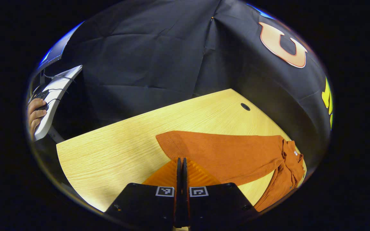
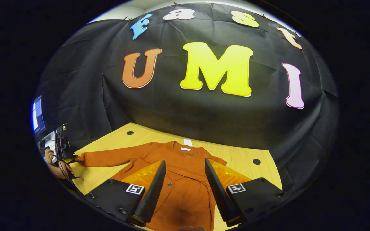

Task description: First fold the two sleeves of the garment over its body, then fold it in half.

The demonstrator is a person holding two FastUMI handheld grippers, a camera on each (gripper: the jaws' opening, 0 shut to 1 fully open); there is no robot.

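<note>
An orange knit garment (image 2: pixel 185 192) lies flat on the wooden table (image 2: pixel 236 157), collar (image 2: pixel 185 148) toward the wall. One sleeve (image 2: pixel 108 158) stretches out to the left. My right gripper (image 2: pixel 185 161) hovers open above the garment's body, which shows between its fingers. In the left gripper view the same sleeve (image 1: pixel 230 150) runs across the table to the collar (image 1: pixel 289 154). My left gripper (image 1: pixel 181 159) is shut at the sleeve's near edge close to the cuff. The right gripper view shows the left gripper (image 2: pixel 71 157) at the cuff, held by a hand (image 2: pixel 48 155).
The table has round cable holes (image 2: pixel 256 161) (image 1: pixel 245 106) near its back edge. Past the table's left end stands a white side desk (image 1: pixel 55 96) with cables, a hand (image 1: pixel 35 112) resting on it, and a lit screen (image 1: pixel 55 51) above. Bare wood (image 1: pixel 108 150) lies left of the sleeve.
</note>
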